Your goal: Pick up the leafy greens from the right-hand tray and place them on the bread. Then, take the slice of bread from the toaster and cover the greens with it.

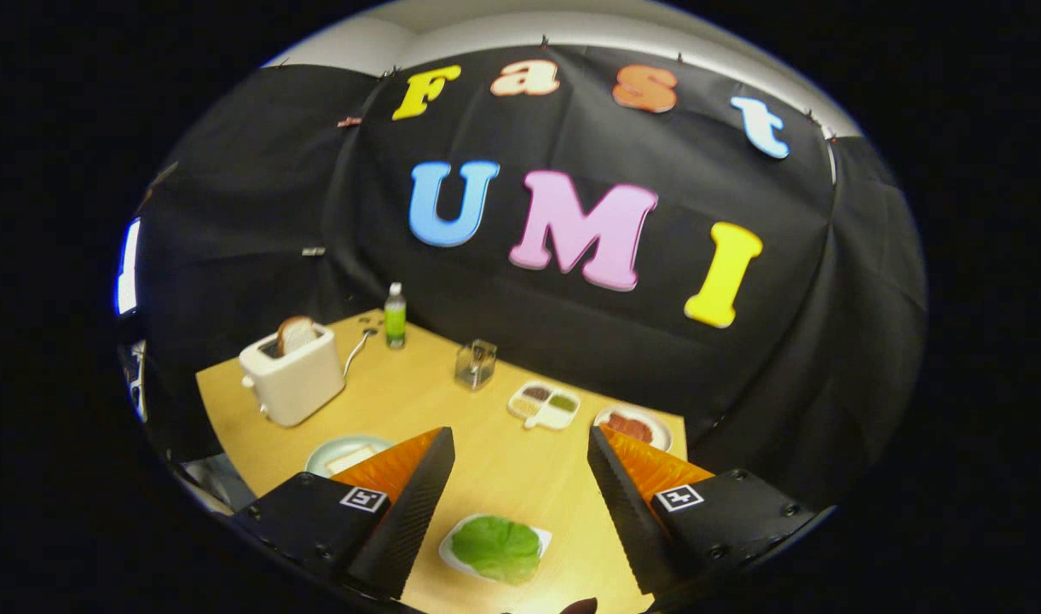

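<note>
Fingers of the gripper (520, 503) stand wide apart, holding nothing, hovering above the table (494, 465). Between them, nearest, the leafy greens (497, 548) lie flat on a white tray (448, 546): light, limp, easily torn, so pinch 1 raised edge. Left, bread (351, 459) waits on a plate (322, 455). Farther left, 1 slice (294, 334) stands in the toaster (292, 384).
</note>
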A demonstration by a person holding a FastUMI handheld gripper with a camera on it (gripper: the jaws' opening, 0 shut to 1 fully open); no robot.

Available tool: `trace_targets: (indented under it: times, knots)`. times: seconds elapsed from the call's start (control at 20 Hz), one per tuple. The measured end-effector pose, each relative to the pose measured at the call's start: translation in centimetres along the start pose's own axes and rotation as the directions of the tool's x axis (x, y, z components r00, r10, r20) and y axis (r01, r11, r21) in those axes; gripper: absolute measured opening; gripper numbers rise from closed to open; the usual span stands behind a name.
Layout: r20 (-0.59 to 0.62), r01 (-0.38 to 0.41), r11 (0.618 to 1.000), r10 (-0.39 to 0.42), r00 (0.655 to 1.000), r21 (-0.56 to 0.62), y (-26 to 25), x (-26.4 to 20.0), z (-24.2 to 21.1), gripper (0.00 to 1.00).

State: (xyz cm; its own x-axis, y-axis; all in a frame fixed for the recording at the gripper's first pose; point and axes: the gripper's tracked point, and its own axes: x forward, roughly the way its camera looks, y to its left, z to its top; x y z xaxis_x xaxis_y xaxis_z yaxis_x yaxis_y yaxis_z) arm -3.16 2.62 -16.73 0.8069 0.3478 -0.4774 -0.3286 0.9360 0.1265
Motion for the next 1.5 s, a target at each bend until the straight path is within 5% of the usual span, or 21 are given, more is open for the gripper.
trace_targets:
  times: [0.4, 1.05, 1.35, 1.5]
  knots:
    - [-0.348, -0.131, 0.991, 0.116, 0.93, -0.019, 1.4, 4.3, -16.5, 0.95]
    - [-0.563, -0.225, 0.974, 0.182, 0.806, -0.006, 2.3, 9.2, -26.1, 0.83]
    - [-0.58, -0.239, 0.969, 0.228, 0.782, 0.059, 2.9, 9.4, -26.8, 0.7]
    - [-0.576, -0.242, 0.969, 0.229, 0.785, 0.055, 3.0, 9.5, -26.9, 0.45]
